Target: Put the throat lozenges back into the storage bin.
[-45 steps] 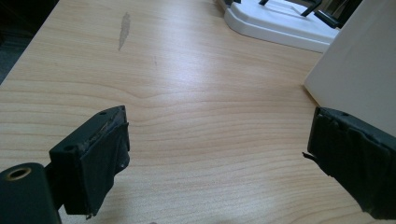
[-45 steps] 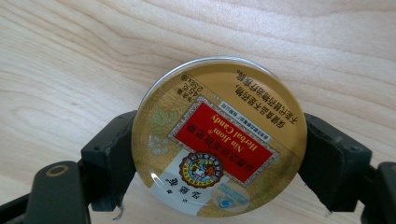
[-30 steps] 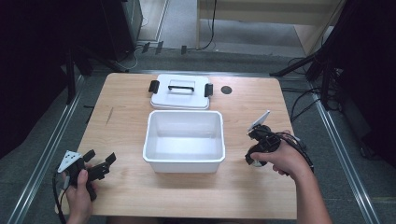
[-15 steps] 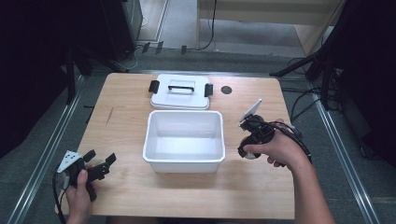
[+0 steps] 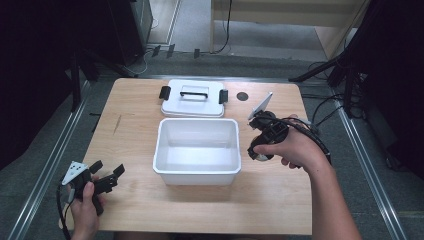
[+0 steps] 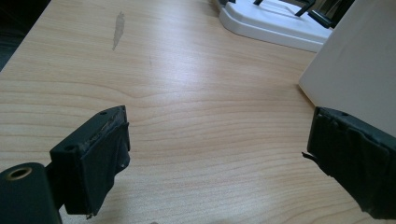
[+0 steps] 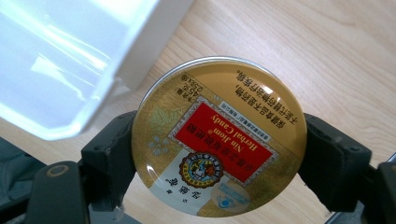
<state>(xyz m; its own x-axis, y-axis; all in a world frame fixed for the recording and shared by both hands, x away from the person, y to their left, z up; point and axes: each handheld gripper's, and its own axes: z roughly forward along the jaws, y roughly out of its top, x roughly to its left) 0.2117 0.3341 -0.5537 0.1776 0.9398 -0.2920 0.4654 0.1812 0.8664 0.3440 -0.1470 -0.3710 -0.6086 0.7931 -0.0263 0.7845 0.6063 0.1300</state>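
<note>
Since a second ago, the right gripper (image 5: pixel 256 150) has risen off the table's right side and drawn in toward the white bin (image 5: pixel 196 172), while the left gripper (image 5: pixel 102 181) has kept its place near the front left corner.

Nearest the person, the left gripper rests low over the wooden table (image 5: pixel 135 100), its jaws spread wide with nothing between them; in the left gripper view only bare wood lies between the black pads (image 6: pixel 100 156).

Just beyond, the right gripper's jaws clamp a round gold tin (image 7: pixel 219 137) of herbal candy by its rim, one pad on each side, printed face toward the camera. In the right gripper view the tin hangs just beside the bin's near corner, not yet over the opening.

By the look of it, the carry is under way and the drop comes next: the tin must clear the rim, come over the bin's middle, then be let go.

The bin holds nothing. Behind it, the white lid (image 5: pixel 193 100) lies flat with its black handle up, touching or nearly touching the bin's far wall.
</note>
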